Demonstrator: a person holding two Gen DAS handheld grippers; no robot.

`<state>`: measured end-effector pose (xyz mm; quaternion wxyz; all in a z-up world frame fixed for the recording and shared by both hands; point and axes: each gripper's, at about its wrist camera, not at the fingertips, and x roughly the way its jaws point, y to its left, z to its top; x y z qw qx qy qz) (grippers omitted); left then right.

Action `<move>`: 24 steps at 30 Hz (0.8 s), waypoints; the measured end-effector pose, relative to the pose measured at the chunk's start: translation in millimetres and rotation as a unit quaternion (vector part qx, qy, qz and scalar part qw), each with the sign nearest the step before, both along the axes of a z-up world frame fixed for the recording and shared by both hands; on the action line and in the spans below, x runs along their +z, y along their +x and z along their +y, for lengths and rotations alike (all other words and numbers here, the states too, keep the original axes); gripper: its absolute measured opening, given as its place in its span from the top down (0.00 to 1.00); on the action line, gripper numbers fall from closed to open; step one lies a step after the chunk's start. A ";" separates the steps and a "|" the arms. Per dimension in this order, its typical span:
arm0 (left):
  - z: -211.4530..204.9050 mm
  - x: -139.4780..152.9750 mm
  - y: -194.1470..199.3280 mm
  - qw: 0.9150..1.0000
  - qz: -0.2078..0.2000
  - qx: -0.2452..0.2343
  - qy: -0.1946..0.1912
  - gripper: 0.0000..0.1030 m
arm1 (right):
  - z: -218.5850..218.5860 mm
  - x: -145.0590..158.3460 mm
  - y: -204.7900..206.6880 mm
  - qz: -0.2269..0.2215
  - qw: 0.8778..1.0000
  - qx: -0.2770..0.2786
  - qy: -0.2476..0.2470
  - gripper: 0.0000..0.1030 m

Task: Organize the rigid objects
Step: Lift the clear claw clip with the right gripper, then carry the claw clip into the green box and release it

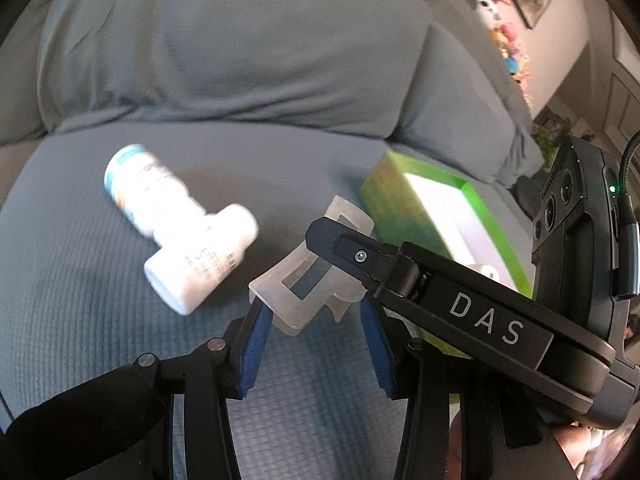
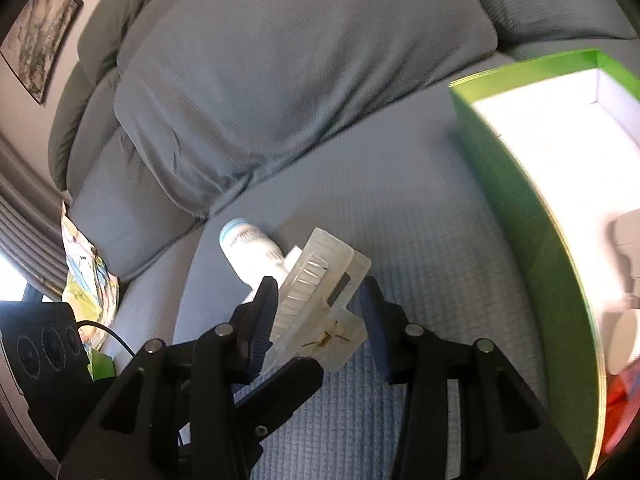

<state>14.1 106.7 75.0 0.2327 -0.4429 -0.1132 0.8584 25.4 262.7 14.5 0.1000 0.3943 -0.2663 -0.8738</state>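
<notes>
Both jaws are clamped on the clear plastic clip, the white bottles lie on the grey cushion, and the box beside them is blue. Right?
Not quite: the box is green with a white interior, not blue, as the right wrist view shows. The rest holds: both grippers grip the clear clip, and the white bottles lie on the grey cushion.

White capitals "DAS" stand on the black plastic body of the right gripper (image 1: 486, 318), at about four o'clock in the left wrist view. Print on the white cylindrical plastic bottles (image 1: 180, 224) is too blurred to read.
</notes>
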 end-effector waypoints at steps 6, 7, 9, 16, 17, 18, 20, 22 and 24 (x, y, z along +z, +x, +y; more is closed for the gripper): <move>16.4 17.3 11.0 0.999 0.039 -0.020 0.007 0.55 | 20.2 17.5 17.1 0.035 0.999 -0.025 0.003 0.59; 18.4 19.5 12.5 0.999 0.045 -0.024 0.010 0.55 | 23.5 20.6 20.0 0.040 0.999 -0.030 0.005 0.59; 25.2 23.7 14.9 0.998 0.054 -0.033 0.015 0.55 | 28.0 25.6 24.7 0.048 0.998 -0.038 0.010 0.59; 62.5 38.1 16.6 0.994 0.083 -0.067 0.024 0.55 | 59.0 39.2 36.3 0.074 0.994 -0.075 0.015 0.59; 68.4 39.5 16.0 0.993 0.086 -0.074 0.024 0.55 | 66.5 39.6 39.2 0.077 0.993 -0.083 0.014 0.59; 76.4 40.0 15.4 0.992 0.089 -0.083 0.026 0.55 | 72.7 40.2 42.3 0.079 0.993 -0.090 0.015 0.59; 86.8 39.7 15.8 0.991 0.089 -0.094 0.030 0.55 | 82.3 40.6 46.4 0.080 0.991 -0.103 0.020 0.58; 98.1 37.3 14.4 0.990 0.085 -0.107 0.033 0.55 | 89.7 39.7 48.9 0.077 0.990 -0.114 0.024 0.58; 109.1 35.4 11.5 0.989 0.082 -0.119 0.035 0.55 | 99.5 38.2 51.5 0.073 0.989 -0.126 0.026 0.58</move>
